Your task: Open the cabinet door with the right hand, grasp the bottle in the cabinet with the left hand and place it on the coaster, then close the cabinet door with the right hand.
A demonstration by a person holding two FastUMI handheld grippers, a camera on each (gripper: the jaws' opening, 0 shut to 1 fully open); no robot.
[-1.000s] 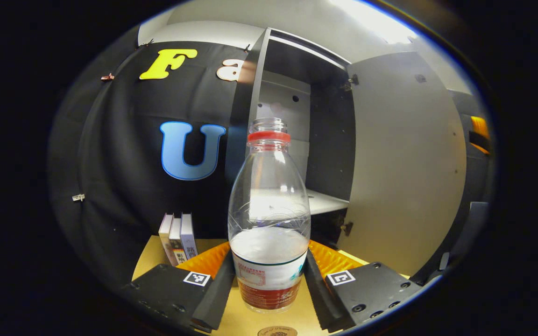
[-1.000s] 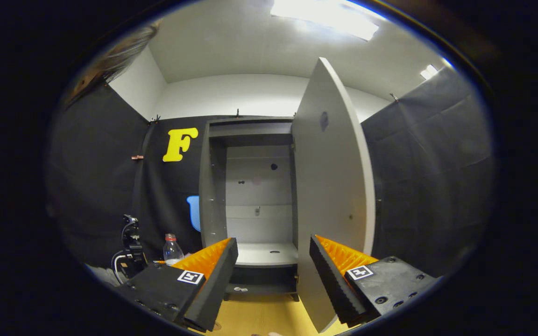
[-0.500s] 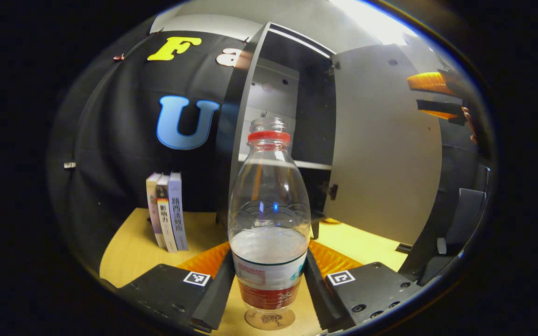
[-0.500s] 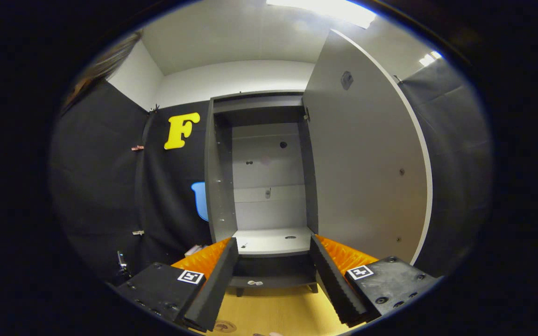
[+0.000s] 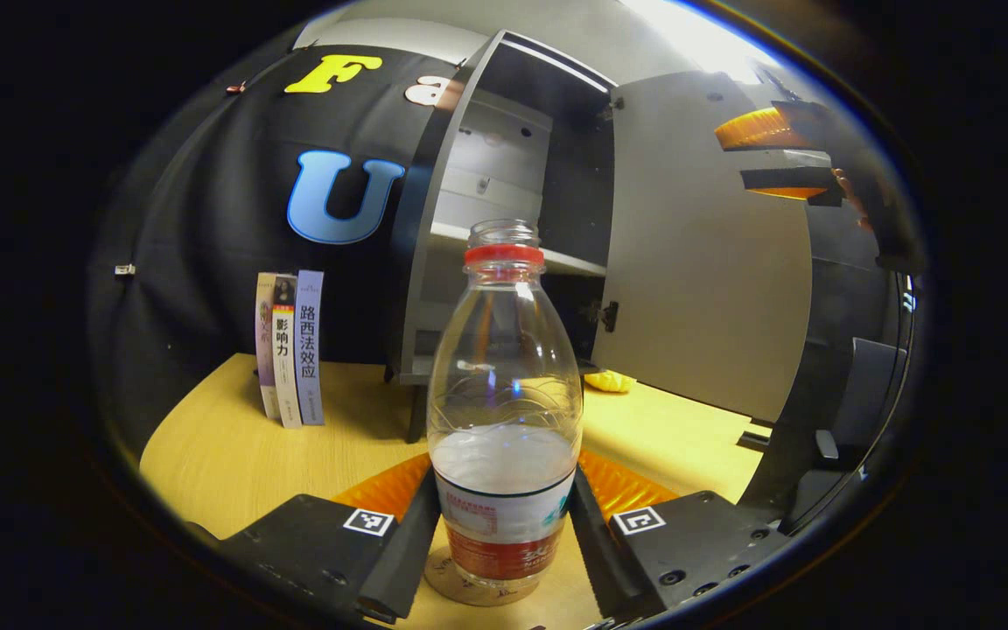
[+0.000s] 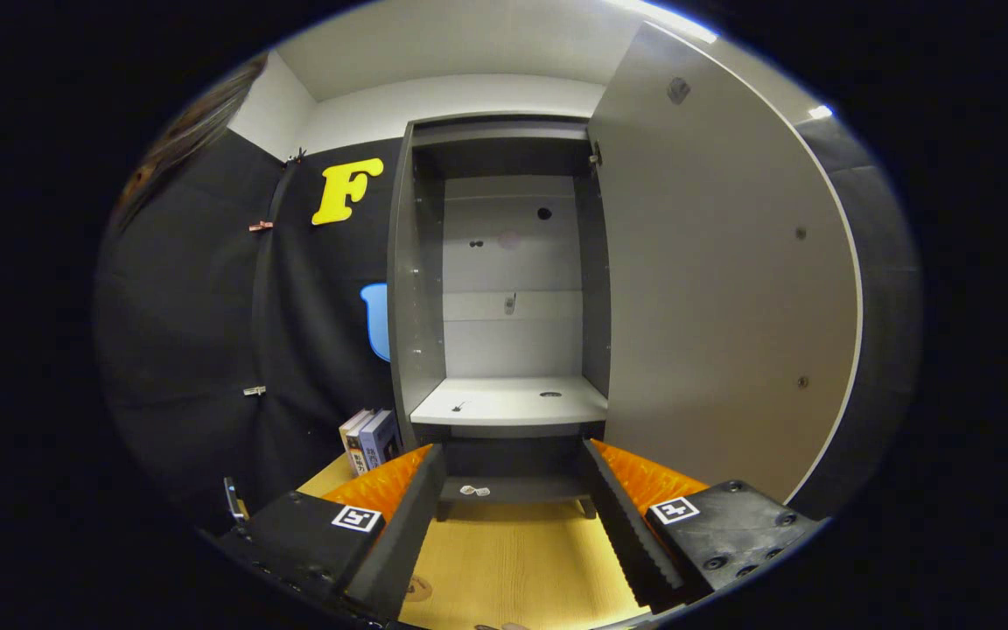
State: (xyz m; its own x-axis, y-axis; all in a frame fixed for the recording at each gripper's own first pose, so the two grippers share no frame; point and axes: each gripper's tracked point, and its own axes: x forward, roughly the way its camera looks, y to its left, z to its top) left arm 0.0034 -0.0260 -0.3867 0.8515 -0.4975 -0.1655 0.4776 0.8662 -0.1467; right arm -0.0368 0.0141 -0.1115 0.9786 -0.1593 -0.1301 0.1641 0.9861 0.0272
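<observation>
Two grippers | left gripper [image 5: 504, 547] pinches bottle [image 5: 504, 411] | right gripper [image 6: 513, 525] spread

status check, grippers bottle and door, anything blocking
Left gripper shut on bottle, bottle base over coaster. Right gripper open, holding nothing. Cabinet door wide open. No obstruction seen.

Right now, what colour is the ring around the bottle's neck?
Red; the bottle shows it best in the left gripper view.
</observation>
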